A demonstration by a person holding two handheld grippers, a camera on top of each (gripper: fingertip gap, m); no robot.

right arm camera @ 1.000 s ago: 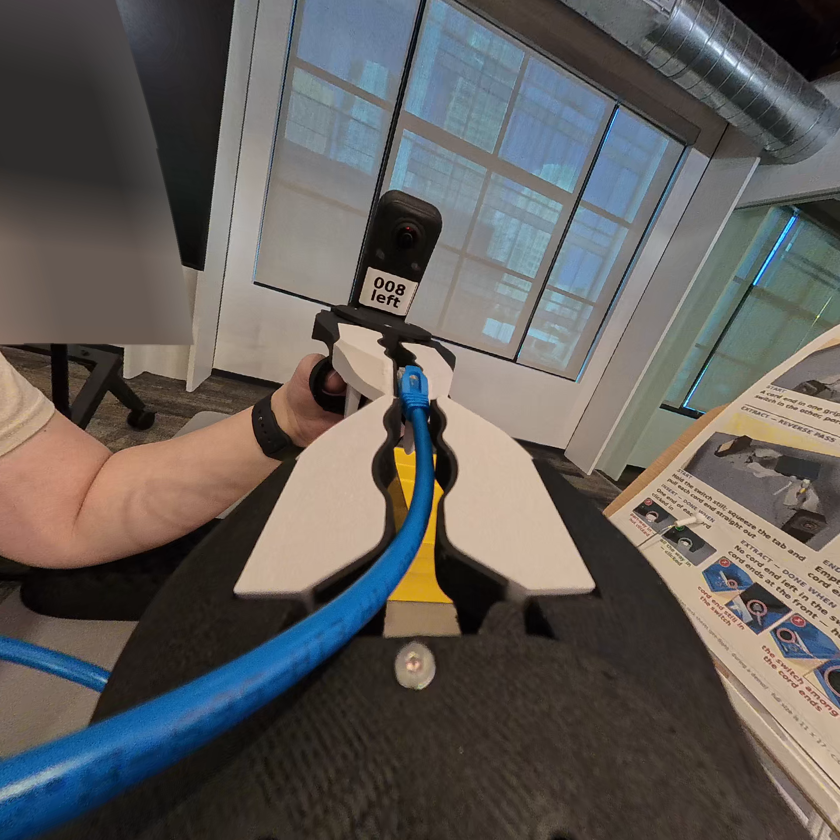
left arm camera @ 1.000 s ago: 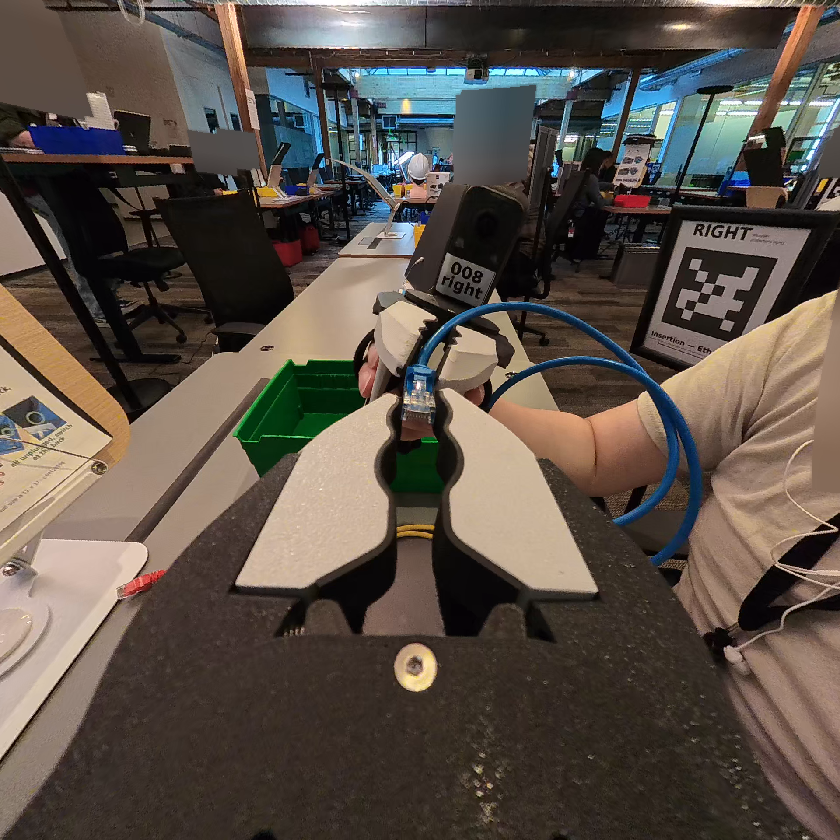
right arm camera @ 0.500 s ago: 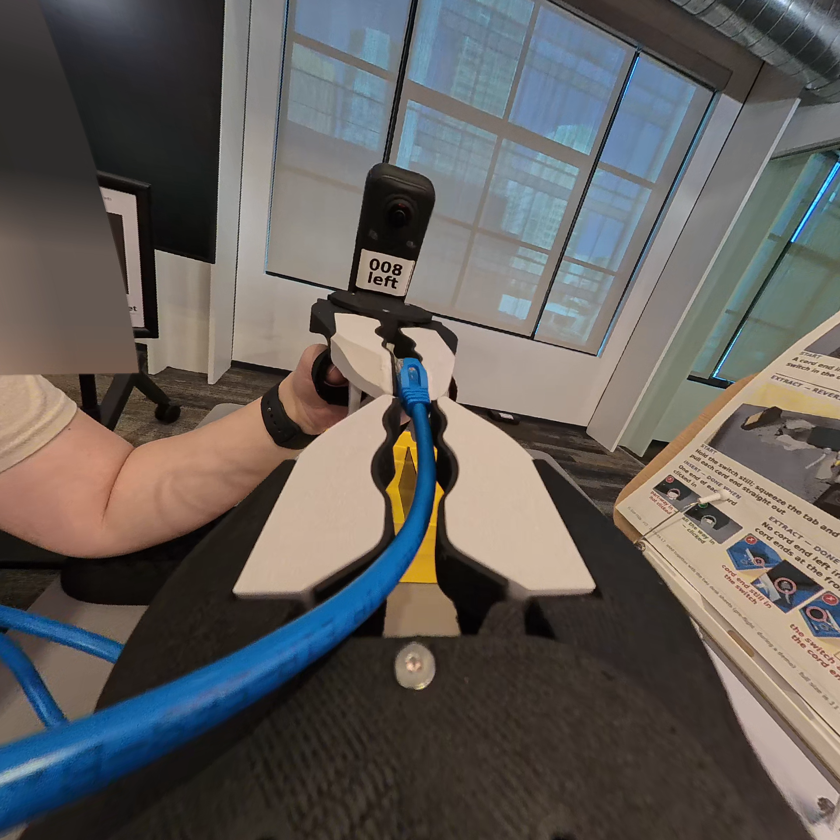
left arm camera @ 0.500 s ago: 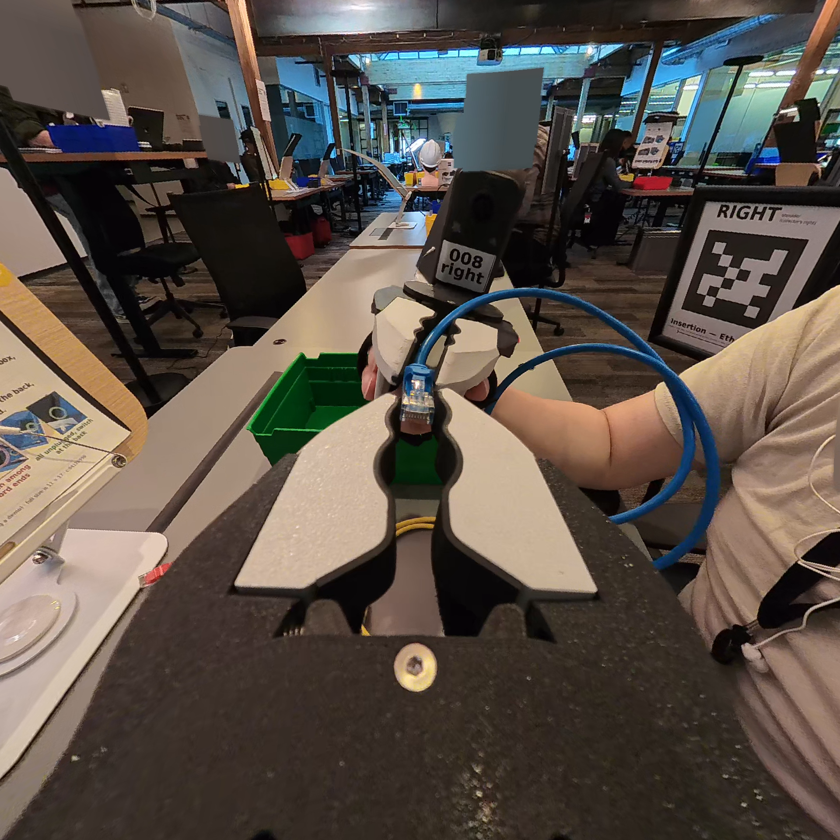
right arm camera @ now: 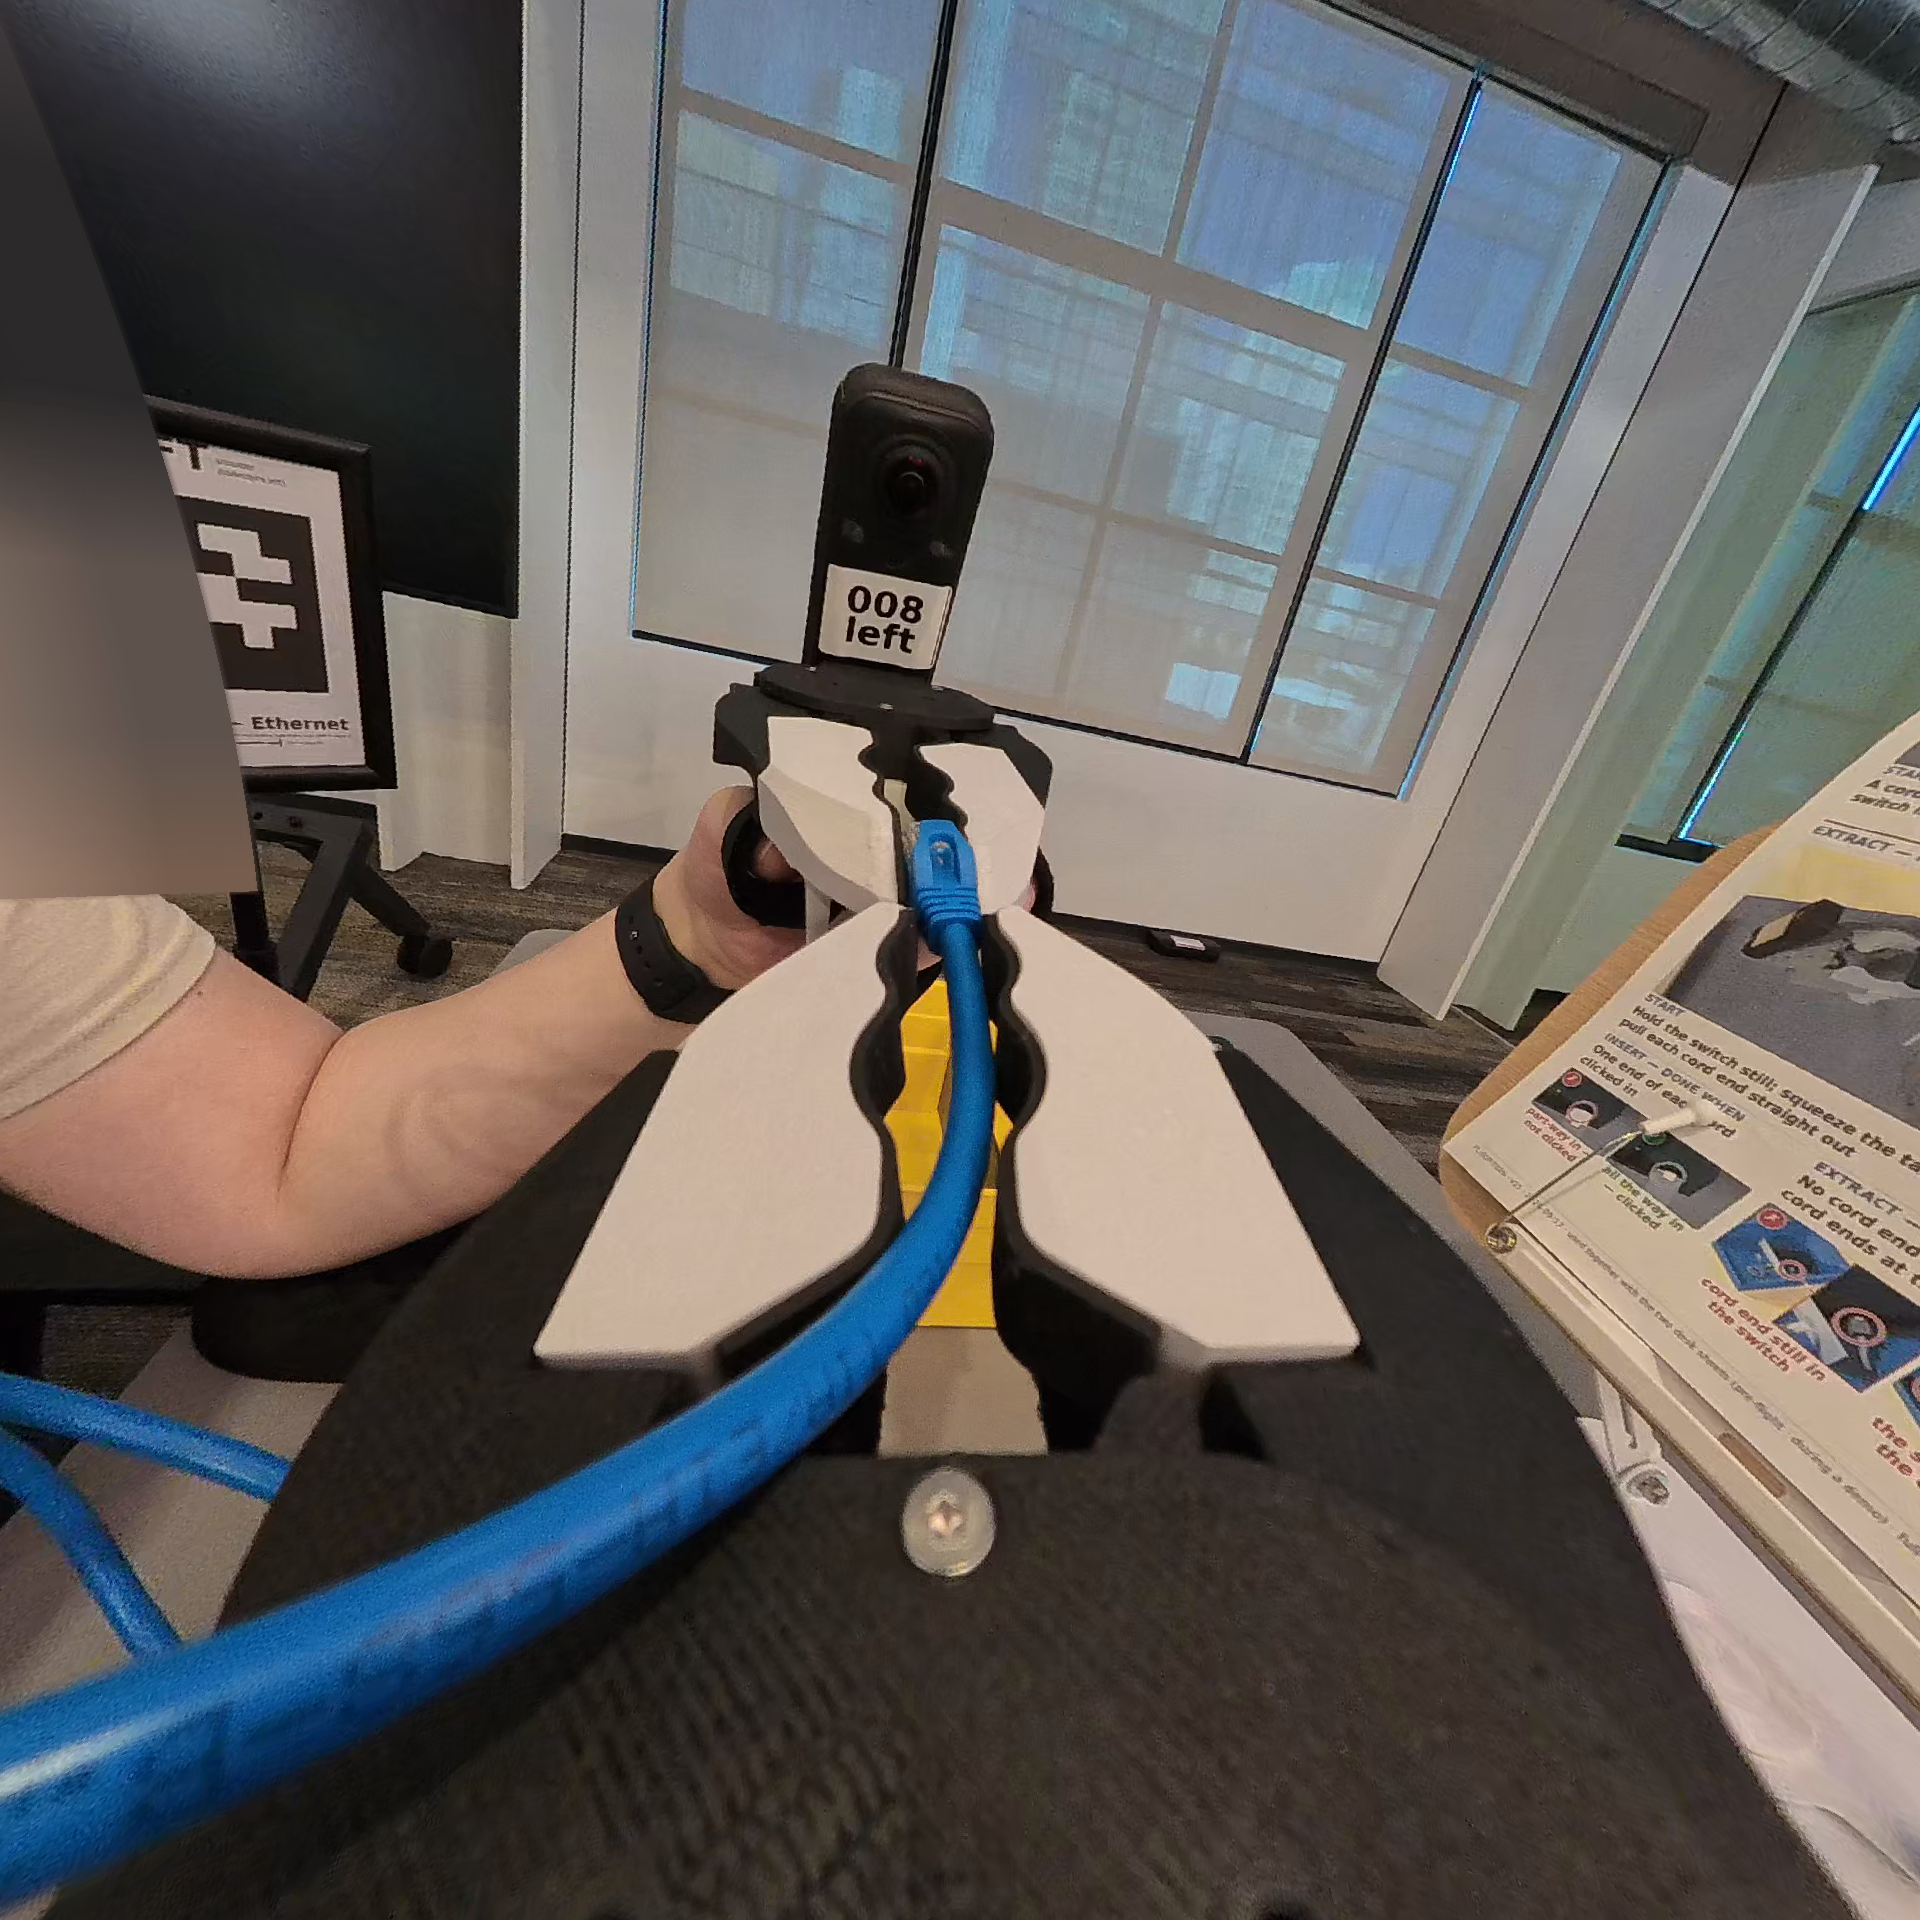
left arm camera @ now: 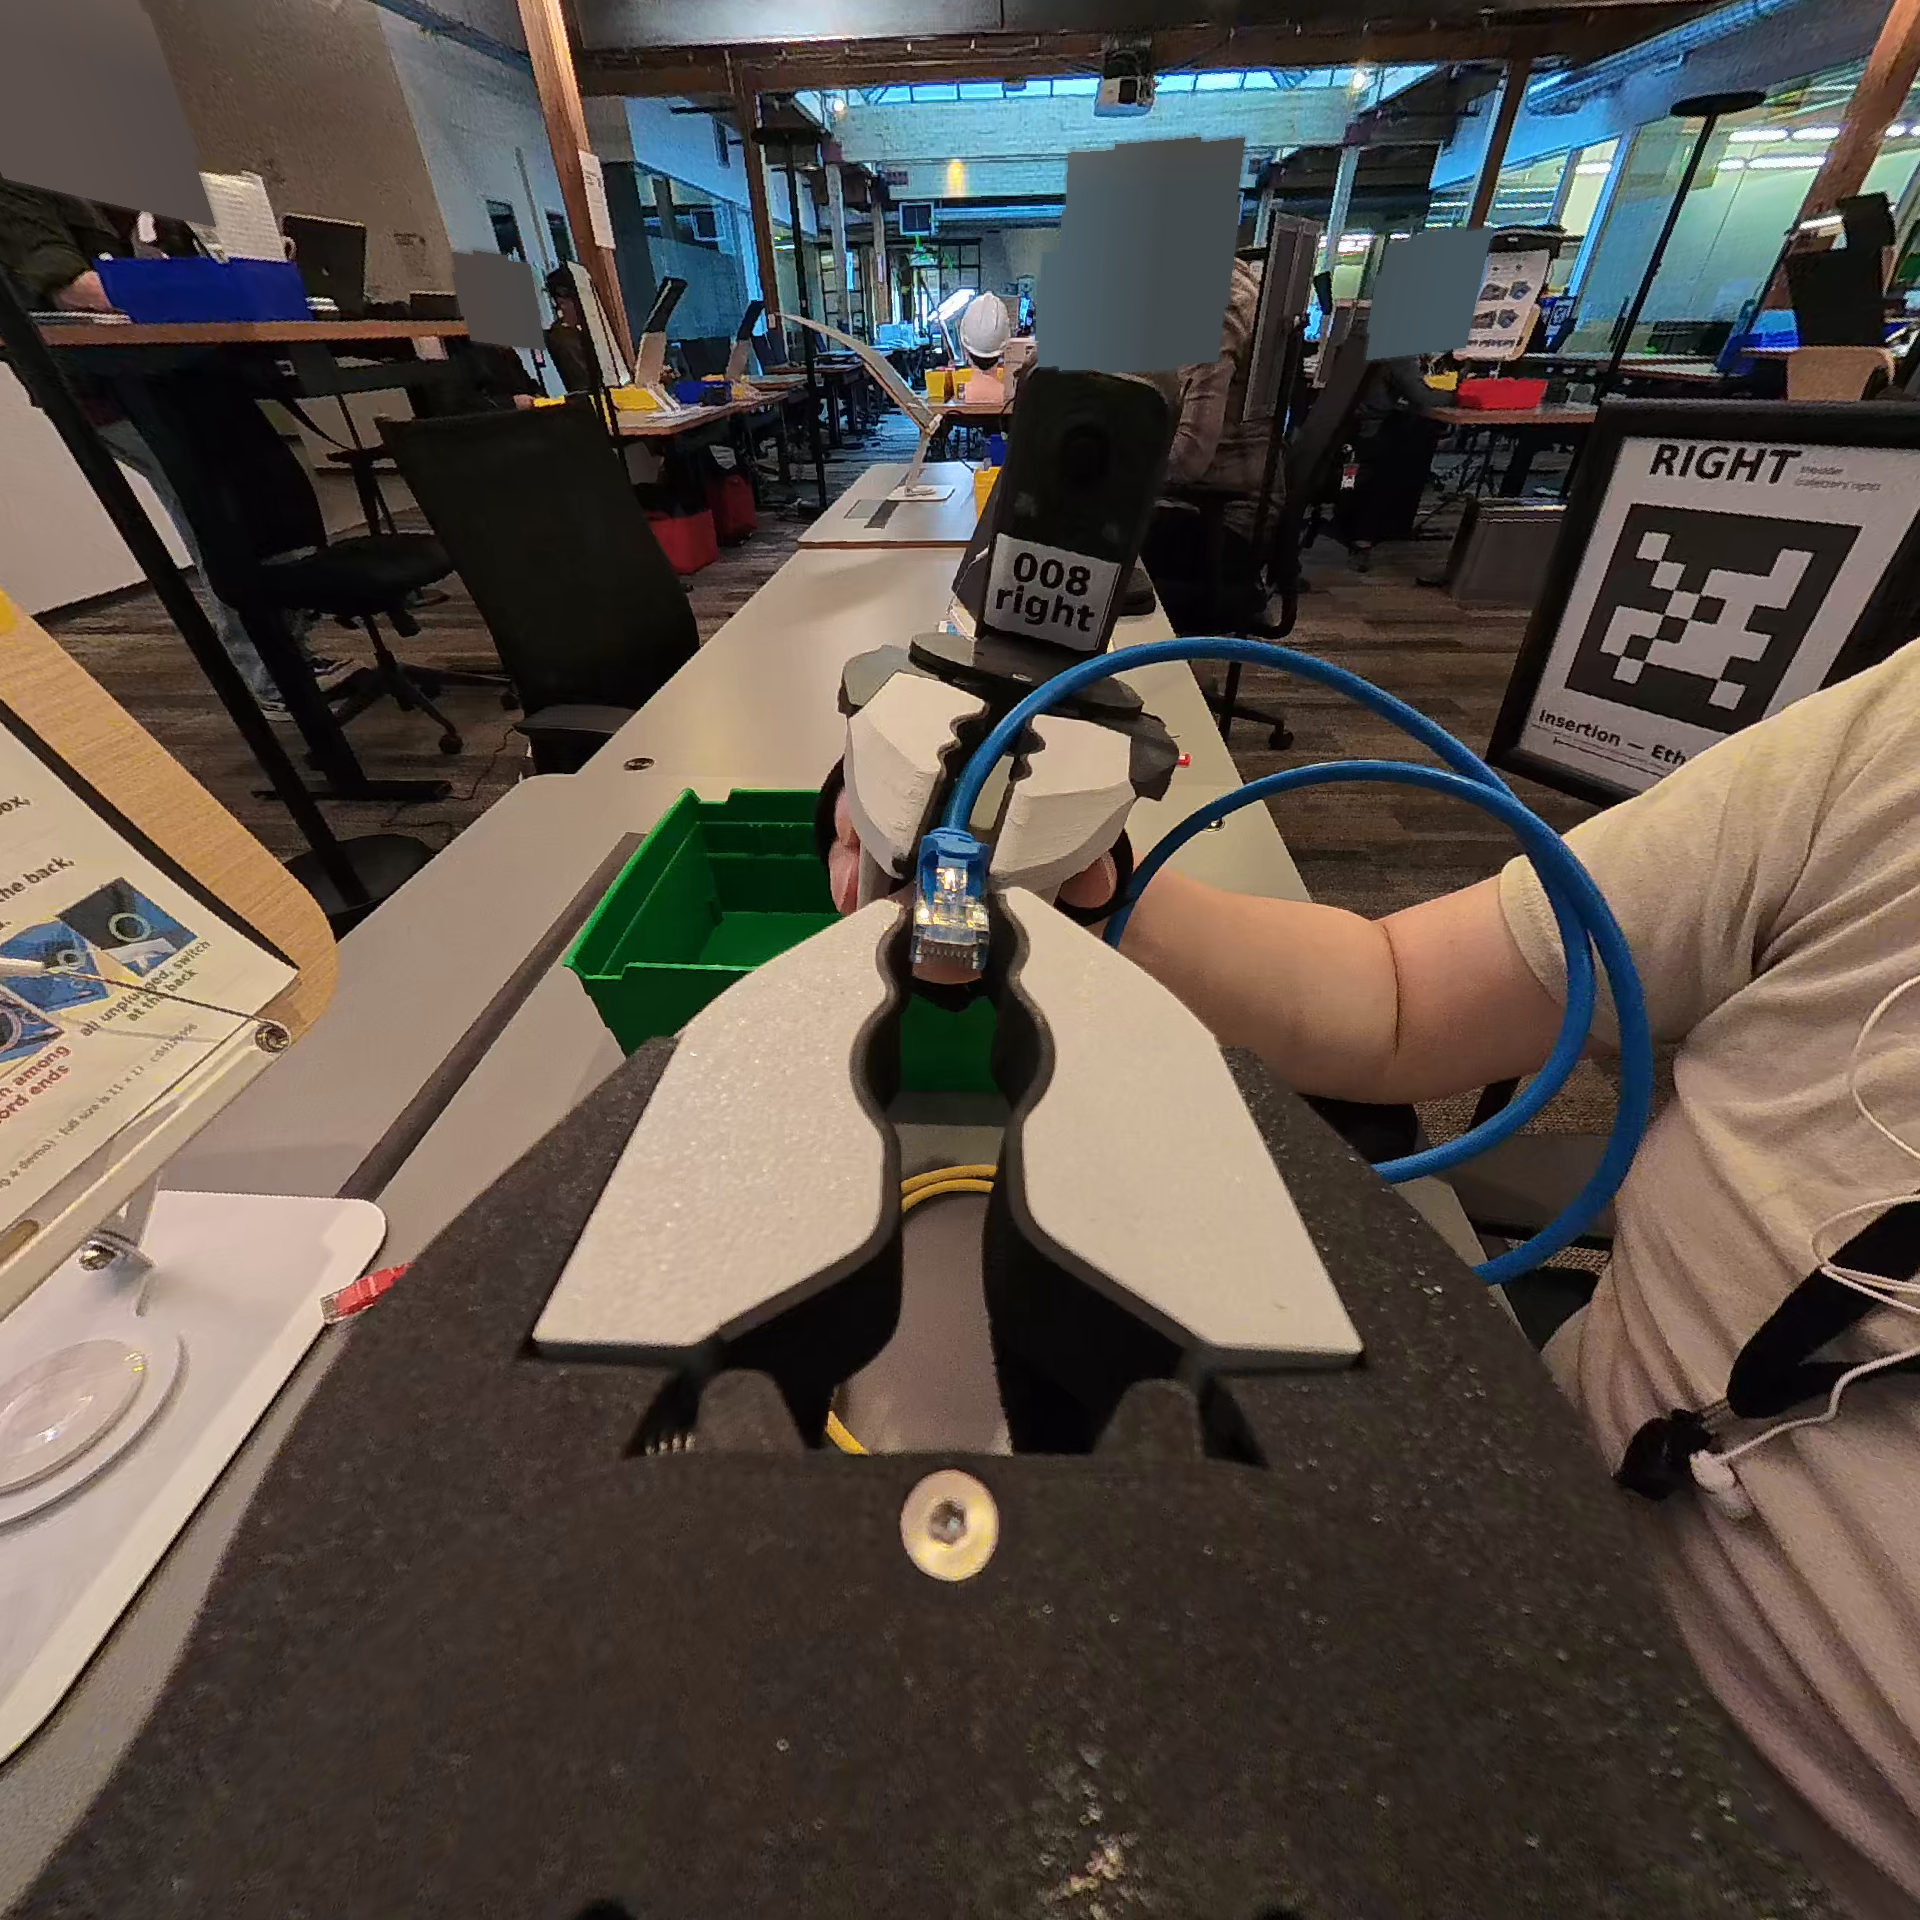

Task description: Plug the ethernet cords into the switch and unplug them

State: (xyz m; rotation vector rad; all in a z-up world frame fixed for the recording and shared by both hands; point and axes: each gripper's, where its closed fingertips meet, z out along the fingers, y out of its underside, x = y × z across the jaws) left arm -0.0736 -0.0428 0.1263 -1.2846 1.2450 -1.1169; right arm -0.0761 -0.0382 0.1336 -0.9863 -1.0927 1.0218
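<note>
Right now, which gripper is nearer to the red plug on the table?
Left. The red plug lies just beside the left gripper, at its left; the right gripper, gripping the blue ethernet cord, is farther ahead.

The blue cord (right arm camera: 940,1174) ran off the lower left edge in the right wrist view, its far end unseen. A yellow cable (left arm camera: 940,1190) showed only as a sliver under the left gripper (left arm camera: 951,940). The green bin (left arm camera: 717,914) was partly hidden behind the fingers (left arm camera: 748,1122). The instruction board (left arm camera: 114,997) was cut by the left edge.
</note>
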